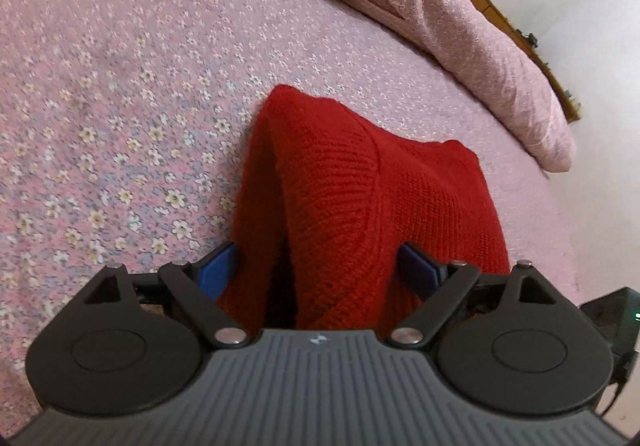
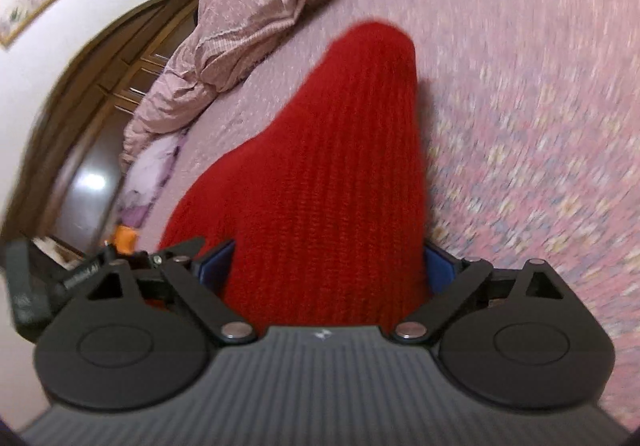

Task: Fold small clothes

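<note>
Red sweater [image 1: 360,198] lies bunched mid-bed, away from its edges.
Left gripper [image 1: 316,266] and right gripper [image 2: 328,266] straddle it, fingers apart; released folds may spring open on the bedspread [image 1: 120,86].

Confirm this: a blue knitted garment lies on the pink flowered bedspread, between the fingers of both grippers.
Wrong colour. The knitted garment is red, as both wrist views show; only the gripper pads are blue. It does lie on the pink flowered bedspread, between the fingers of the left gripper and right gripper.
</note>
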A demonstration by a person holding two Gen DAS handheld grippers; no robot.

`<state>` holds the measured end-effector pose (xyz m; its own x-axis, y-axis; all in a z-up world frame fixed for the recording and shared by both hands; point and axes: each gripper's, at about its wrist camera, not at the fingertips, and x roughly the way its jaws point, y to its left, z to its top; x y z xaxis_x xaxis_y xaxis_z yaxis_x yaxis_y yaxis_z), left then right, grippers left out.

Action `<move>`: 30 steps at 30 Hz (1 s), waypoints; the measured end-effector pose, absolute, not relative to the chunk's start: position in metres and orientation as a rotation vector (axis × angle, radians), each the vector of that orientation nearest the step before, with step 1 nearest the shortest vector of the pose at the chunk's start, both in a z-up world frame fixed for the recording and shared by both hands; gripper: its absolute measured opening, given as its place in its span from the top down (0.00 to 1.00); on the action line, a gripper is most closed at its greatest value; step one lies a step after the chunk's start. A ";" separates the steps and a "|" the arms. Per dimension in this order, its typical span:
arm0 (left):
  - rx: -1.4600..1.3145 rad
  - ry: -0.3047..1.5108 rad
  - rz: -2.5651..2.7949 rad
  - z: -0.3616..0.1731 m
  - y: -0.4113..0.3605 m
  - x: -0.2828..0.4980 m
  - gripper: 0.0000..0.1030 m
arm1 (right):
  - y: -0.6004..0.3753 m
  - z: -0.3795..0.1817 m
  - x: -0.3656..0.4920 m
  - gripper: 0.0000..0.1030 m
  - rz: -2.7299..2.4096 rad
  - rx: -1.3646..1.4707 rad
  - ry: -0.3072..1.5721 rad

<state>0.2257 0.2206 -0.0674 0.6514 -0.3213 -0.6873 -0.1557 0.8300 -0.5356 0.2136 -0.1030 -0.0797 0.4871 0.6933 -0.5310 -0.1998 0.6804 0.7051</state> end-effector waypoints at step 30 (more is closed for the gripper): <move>-0.440 0.769 -0.055 -0.030 0.167 0.218 0.23 | -0.139 -0.043 0.198 0.29 0.674 0.621 0.758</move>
